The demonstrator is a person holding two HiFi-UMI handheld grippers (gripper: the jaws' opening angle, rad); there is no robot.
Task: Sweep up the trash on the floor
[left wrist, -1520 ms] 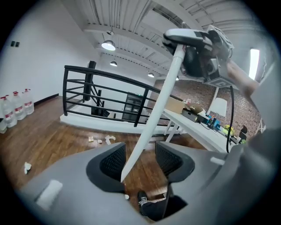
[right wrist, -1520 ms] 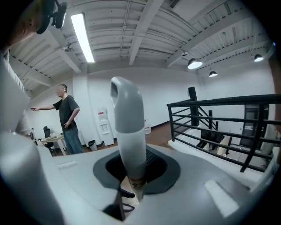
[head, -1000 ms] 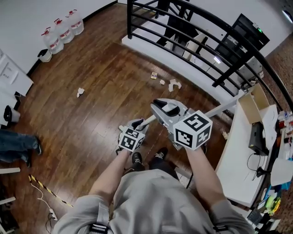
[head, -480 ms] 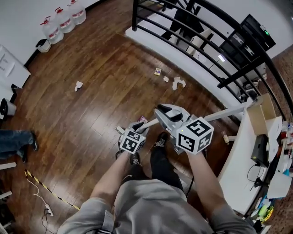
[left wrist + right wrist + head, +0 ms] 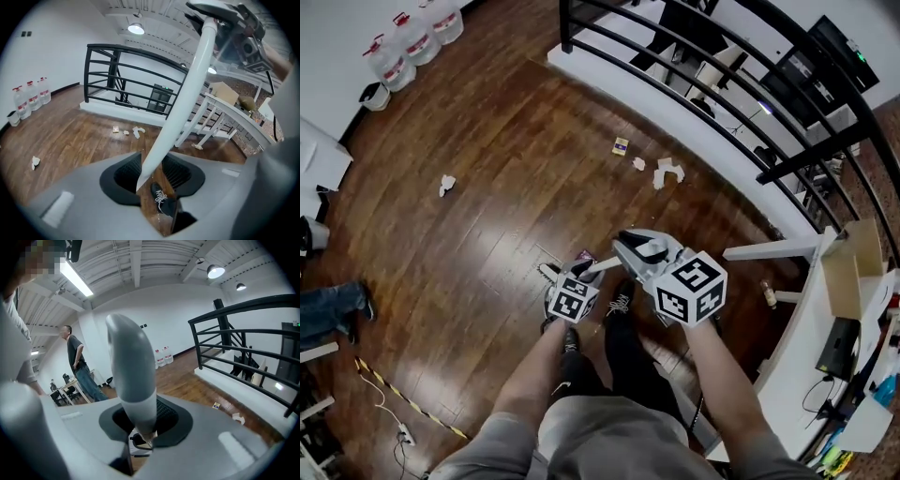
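**Now both grippers clamp one pole, with trash lying by the railing**

Low in front of the person, the left gripper has its jaws set fairly wide around a white pole. The pole slants up out of them to the right gripper. That gripper's jaws sit much closer together and pinch the same pole just below its grey grip. In the head view the pole runs the short way between the two grippers, above the person's black shoes. Its lower end cannot be made out.

The trash lies on the dark wooden floor, well ahead of the grippers. Torn white paper scraps and a small card are close together near the white base of the black railing. One crumpled paper lies alone, well off to the left. A small purplish bit lies just beside the left gripper.

Water bottles stand against the far wall. A white table with an open cardboard box stands to the right. In the right gripper view a person stands by the wall with hands on hips.
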